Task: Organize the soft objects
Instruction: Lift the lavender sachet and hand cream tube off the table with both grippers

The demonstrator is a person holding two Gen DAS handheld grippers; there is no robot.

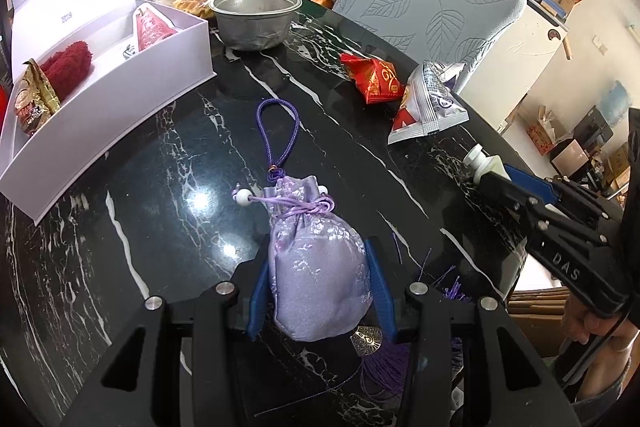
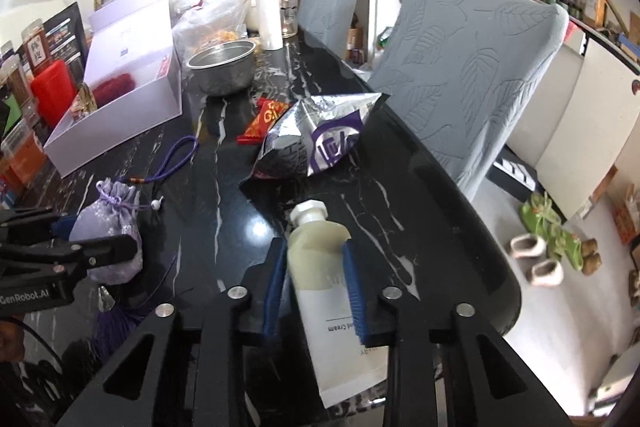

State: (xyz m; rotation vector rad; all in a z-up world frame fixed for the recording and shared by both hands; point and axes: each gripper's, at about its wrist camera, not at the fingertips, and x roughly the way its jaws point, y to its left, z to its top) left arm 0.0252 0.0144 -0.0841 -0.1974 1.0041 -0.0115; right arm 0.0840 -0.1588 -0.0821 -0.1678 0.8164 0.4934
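1 pouch (image 1: 316, 267), lilac, low on table (image 1: 160, 187), clamped in my L gripper (image 1: 318, 291) by its belly so it can't slump. 1 cream tube (image 2: 324, 267) pinched in R gripper (image 2: 316, 283), pads at both sides, cap fwd. Loose on table: 2 snack bags, red (image 1: 374, 79) + silver (image 1: 428, 103). 1 white box (image 1: 108, 99) at left, prob the drop spot; I count 3 items in it. 1 steel bowl (image 1: 256, 17) behind.
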